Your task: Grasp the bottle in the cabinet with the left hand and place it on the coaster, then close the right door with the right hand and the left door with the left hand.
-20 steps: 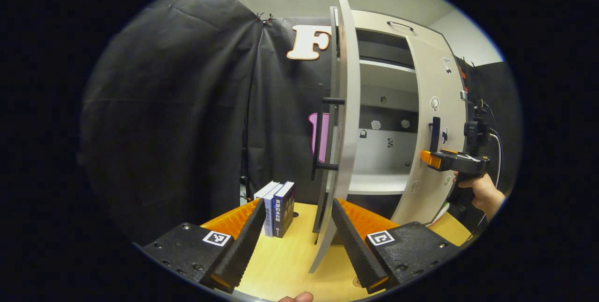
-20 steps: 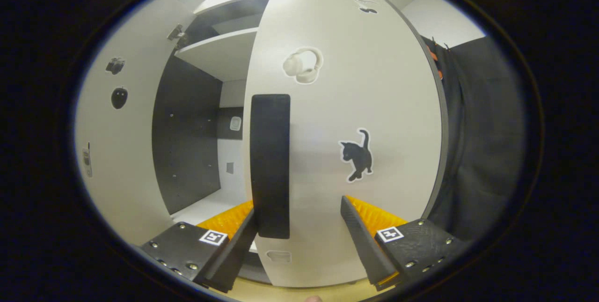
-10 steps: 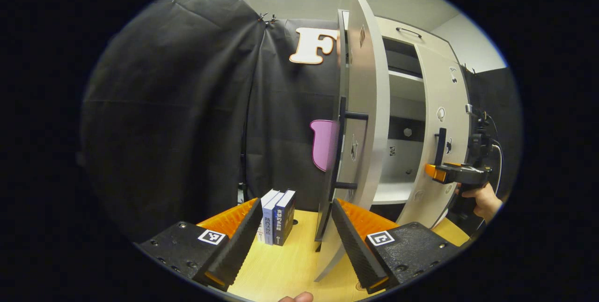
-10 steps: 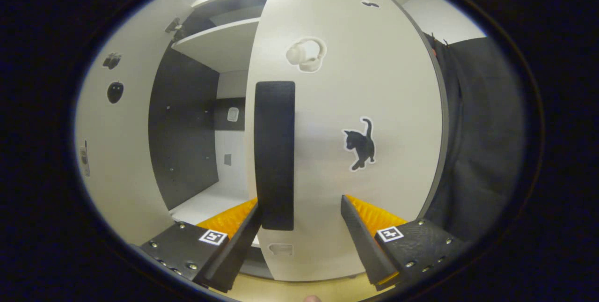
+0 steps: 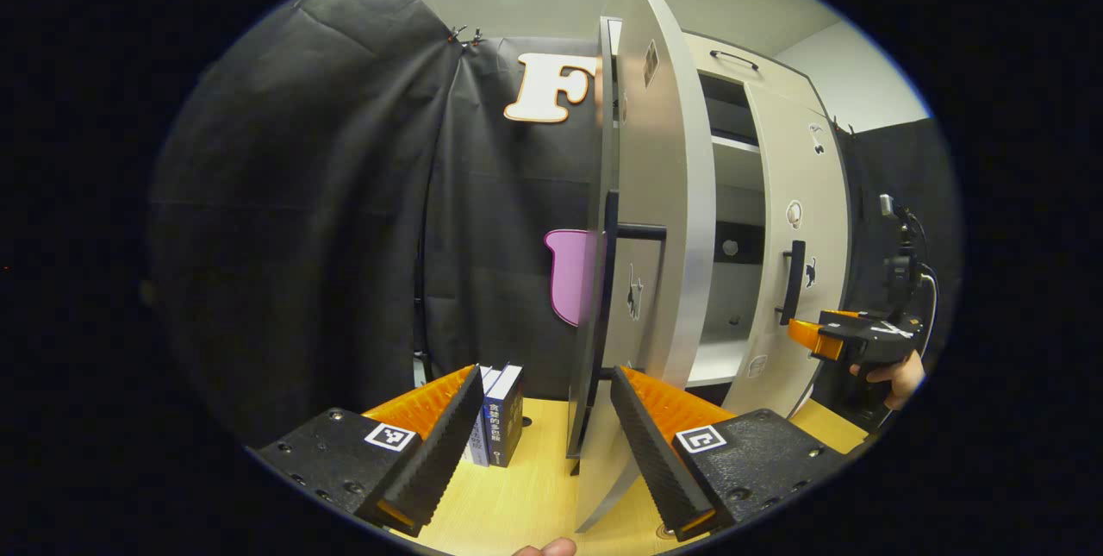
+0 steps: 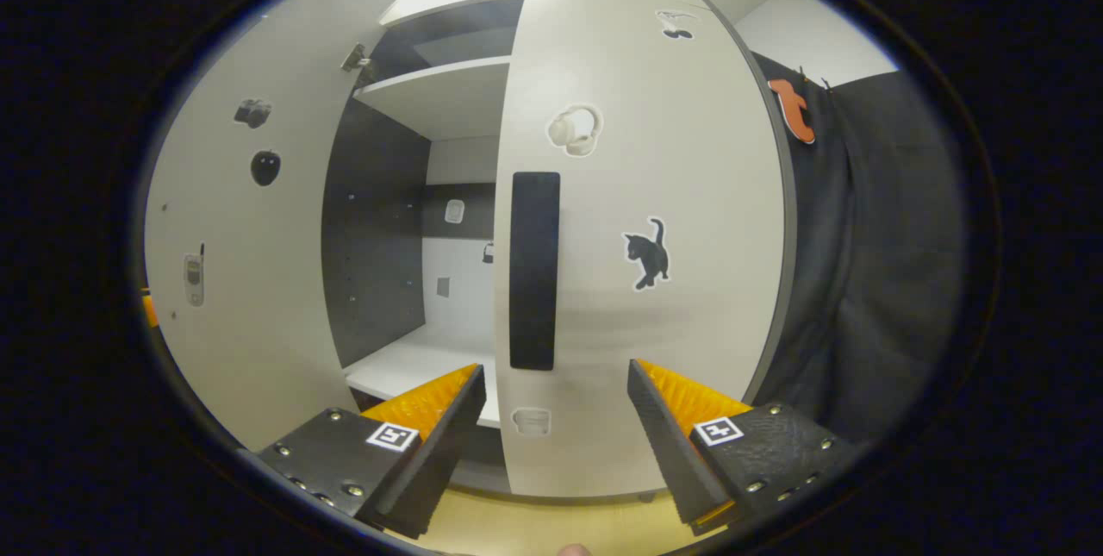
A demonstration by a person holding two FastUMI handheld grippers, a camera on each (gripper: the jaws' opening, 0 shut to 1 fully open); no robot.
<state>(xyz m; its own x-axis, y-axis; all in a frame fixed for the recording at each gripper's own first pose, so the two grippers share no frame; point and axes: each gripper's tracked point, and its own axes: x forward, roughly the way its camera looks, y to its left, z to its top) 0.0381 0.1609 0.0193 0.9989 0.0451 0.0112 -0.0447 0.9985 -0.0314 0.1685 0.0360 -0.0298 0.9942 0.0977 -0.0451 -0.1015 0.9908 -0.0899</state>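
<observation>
Right now the cabinet [image 6: 448, 99] is the biggest thing I have in front of me, pale with a dark back wall and white shelves. From my right gripper view its right door [image 6: 689, 194] faces the camera nearly flat and looks almost shut against the front, with a narrow strip of interior showing beside it. The left door [image 5: 663, 194] stands wide open; in my left gripper view I see it almost edge-on, and its lower edge sits between my left fingers. The wooden table [image 5: 526, 496] runs under everything.

On the right door a tall black handle [image 6: 534, 271] stands upright, with a cat sticker [image 6: 648, 253] beside it. A few books [image 5: 500, 414] stand on the table just left of the open door.

My left gripper [image 5: 541, 440] is spread wide and grips nothing; whether either finger touches the door edge I cannot tell. My right gripper [image 6: 556, 444] is also wide apart and empty, pointed at the right door below the handle and apart from it. In my left gripper view it is held by a hand [image 5: 896, 377] just off the door.

I cannot make out the bottle or the coaster.
</observation>
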